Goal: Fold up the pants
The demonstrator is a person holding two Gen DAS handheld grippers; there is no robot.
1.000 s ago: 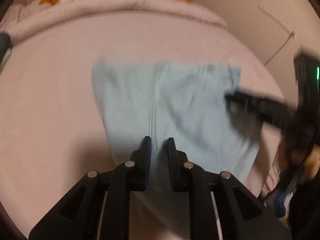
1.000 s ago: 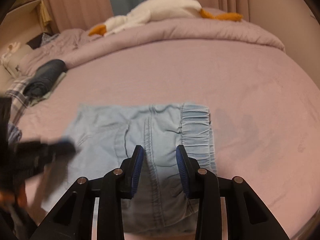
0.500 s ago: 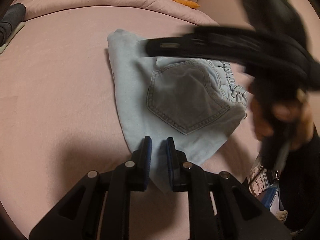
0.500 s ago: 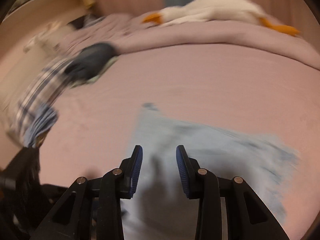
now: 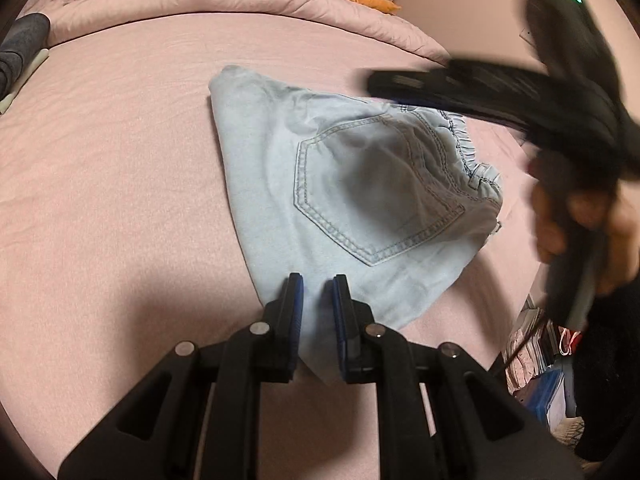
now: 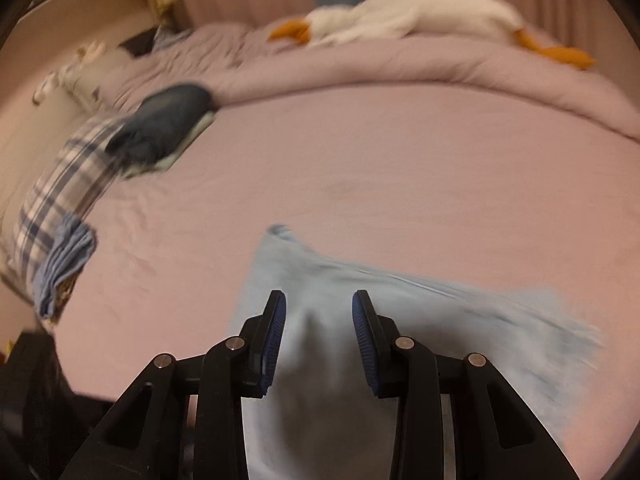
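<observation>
On the pink-sheeted bed (image 5: pixel 120 184), toward its near edge, the folded light-blue denim pants (image 5: pixel 272 184) lie as a compact bundle with a stitched back pocket (image 5: pixel 376 192) facing up and the gathered elastic waistband (image 5: pixel 472 152) at the bundle's right side in the left wrist view. The left gripper (image 5: pixel 318 300) is positioned over the near corner of the bundle; its jaws stand with only a narrow gap, and denim is visible in that gap, but whether the blue pads (image 5: pixel 297 300) press on the fabric cannot be determined. The right gripper (image 6: pixel 319 320) is positioned over the same bundle; its jaws stand moderately apart with pale fabric visible between and below them, and no pad contact with the fabric can be seen. In the left wrist view the right gripper appears as a blurred black body above the waistband side of the pants, carried by the person's hand (image 5: pixel 580 216), and it casts a shadow across the pocket. A rolled pink duvet (image 5: pixel 240 0) lies along the far edge of the bed, with a white plush goose with orange beak and feet (image 6: pixel 400 16) lying on it. Near the far left corner of the bed are a dark navy folded garment (image 6: pixel 168 120) and a blue-and-white plaid cloth (image 6: pixel 68 192); both are well apart from the pants.
</observation>
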